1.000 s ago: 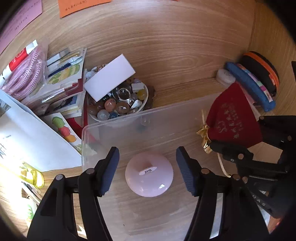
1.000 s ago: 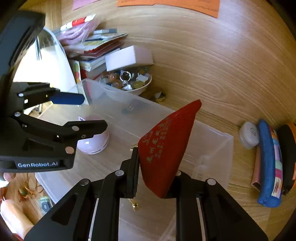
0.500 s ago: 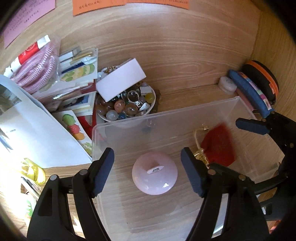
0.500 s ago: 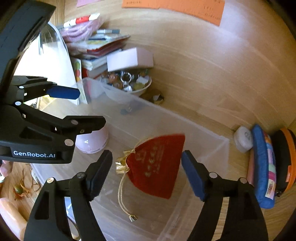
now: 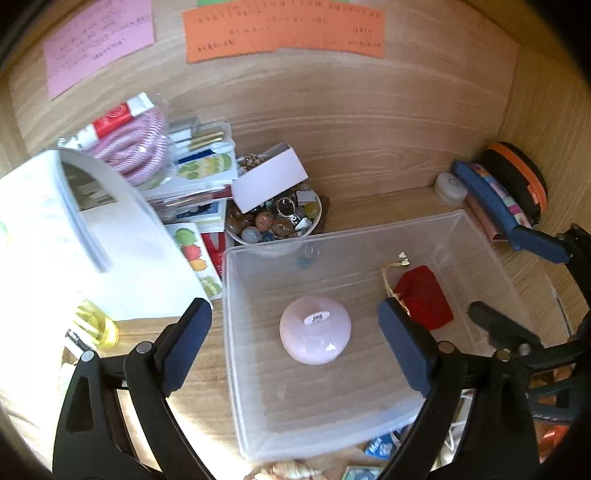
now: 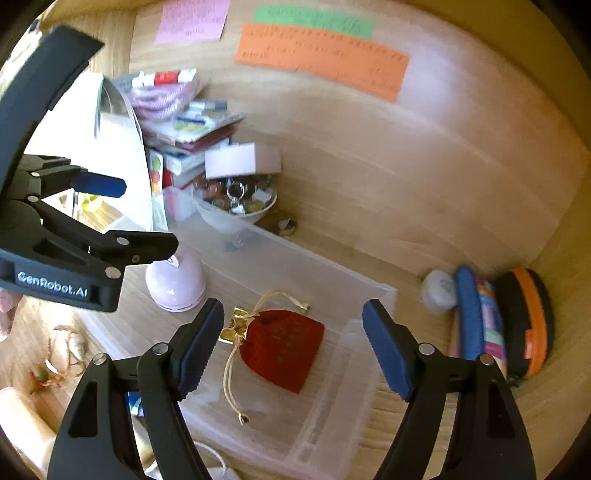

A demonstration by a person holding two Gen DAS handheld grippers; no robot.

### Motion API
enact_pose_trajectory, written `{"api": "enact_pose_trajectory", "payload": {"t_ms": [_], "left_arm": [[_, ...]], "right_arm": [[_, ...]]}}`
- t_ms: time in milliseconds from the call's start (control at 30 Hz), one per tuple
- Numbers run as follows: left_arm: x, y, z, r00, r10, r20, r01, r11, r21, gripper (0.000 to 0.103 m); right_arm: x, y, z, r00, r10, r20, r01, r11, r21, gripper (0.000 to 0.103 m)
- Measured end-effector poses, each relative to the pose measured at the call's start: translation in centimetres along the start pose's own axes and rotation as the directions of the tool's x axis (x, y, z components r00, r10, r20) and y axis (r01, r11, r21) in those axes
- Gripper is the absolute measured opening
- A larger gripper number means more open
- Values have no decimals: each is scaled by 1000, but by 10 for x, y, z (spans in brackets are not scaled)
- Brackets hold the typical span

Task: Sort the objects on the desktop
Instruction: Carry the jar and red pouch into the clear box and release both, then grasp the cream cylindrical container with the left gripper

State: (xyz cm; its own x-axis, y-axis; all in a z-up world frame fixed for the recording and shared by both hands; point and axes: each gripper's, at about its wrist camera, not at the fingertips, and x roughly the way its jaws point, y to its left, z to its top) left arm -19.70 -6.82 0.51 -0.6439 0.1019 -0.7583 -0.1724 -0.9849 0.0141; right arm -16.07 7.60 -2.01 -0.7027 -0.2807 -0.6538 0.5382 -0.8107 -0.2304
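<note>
hovering above the clear plastic bin [image 5: 236,369] with the left gripper [image 5: 295,339], jaws spread wide and pinching nothing, one blue pad outside the bin's left wall and the other over its inside. hanging over the same bin [image 6: 332,417] with the right gripper [image 6: 293,343], jaws likewise spread and empty.

lying on the bin floor below the right gripper, the red drawstring pouch [image 6: 282,347], gold cords trailing toward the near edge; showing in the left view too [image 5: 423,297], toward the bin's right side. sitting beside it in the bin but apart from it, the pink dome-shaped object [image 5: 315,330], a small white label on top.

crowding the near edge outside the bin, shells [image 6: 68,349] and small packets, too blurred to name.

pressing against the bin's far wall, a white bowl of polished stones [image 5: 273,221] with a white box [image 5: 269,182] resting tilted on it. stacking to the left, booklets with fruit pictures [image 5: 205,173] under a bagged pink coiled cord [image 5: 136,147], plus a large white sheet [image 5: 92,258] and a small yellow bottle [image 5: 96,325].

leaning against the right corner, a blue pencil case [image 5: 491,203], an orange-and-black case [image 5: 521,177] and a small white round container [image 5: 448,186].

sticking to the wooden back panel, an orange note [image 5: 284,29] and a pink note [image 5: 98,44].
</note>
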Motion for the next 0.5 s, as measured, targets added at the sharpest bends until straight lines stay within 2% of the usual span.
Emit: {"api": "enact_pose_trajectory", "payload": {"t_ms": [167, 333, 500], "left_arm": [[-30, -1, -12, 999, 9, 32, -9, 1000, -8, 95], [-57, -7, -31, 995, 63, 72, -63, 998, 2, 97], [-77, -12, -54, 992, 82, 99, -83, 997, 6, 98]], "right_arm": [[-38, 1, -6, 998, -31, 59, 31, 1000, 5, 80], [-73, 10, -19, 992, -55, 111, 57, 998, -9, 81], [-98, 24, -38, 987, -75, 140, 78, 997, -15, 82]]}}
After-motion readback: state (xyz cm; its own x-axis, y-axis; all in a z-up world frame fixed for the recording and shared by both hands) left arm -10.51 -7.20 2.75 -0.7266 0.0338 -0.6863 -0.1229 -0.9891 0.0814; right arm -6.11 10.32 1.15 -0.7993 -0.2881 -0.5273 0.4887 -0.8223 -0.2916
